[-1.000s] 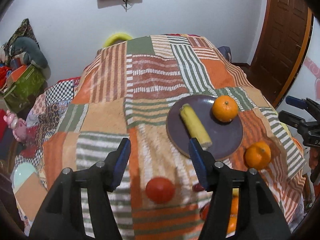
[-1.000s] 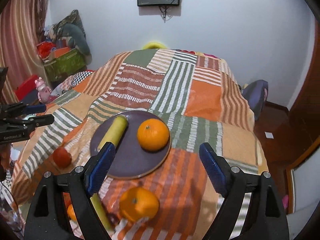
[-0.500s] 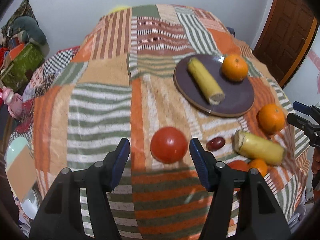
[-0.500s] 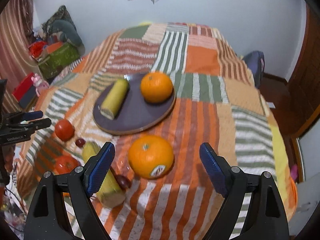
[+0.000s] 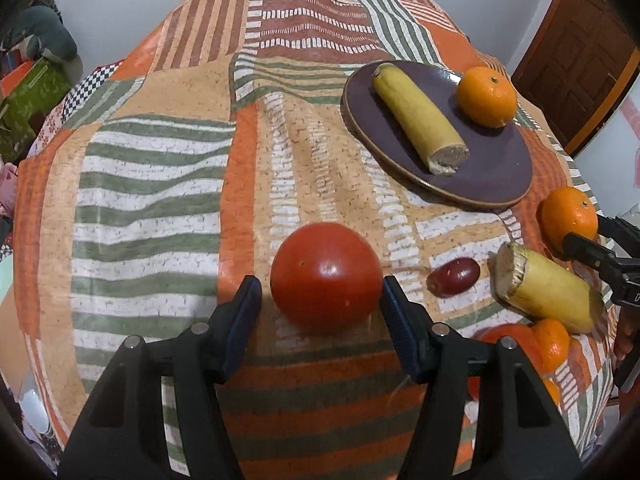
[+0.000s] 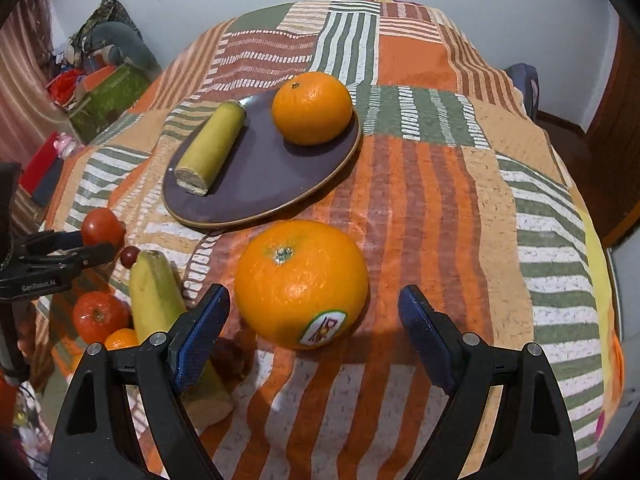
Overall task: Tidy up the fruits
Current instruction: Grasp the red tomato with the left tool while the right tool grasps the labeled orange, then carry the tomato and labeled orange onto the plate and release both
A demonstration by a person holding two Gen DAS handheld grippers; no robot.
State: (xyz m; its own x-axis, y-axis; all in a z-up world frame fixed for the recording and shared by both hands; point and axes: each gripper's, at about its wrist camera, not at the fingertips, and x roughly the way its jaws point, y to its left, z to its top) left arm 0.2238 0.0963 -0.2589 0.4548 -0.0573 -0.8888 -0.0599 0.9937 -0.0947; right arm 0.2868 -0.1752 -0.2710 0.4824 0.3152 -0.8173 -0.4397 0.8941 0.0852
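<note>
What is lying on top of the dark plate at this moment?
On the dark plate lie a cut banana piece and an orange, apart from each other. The plate surface under both fruits is covered, so anything beneath them cannot be seen.

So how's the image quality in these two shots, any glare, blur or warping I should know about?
Left wrist view: sharp, with soft glare spots on the round red tomato and strong fisheye bowing of the striped patchwork tablecloth; corners vignetted black. Right wrist view: equally sharp, a highlight on the stickered large orange, which casts a soft shadow toward the camera; the same edge warping.
</note>
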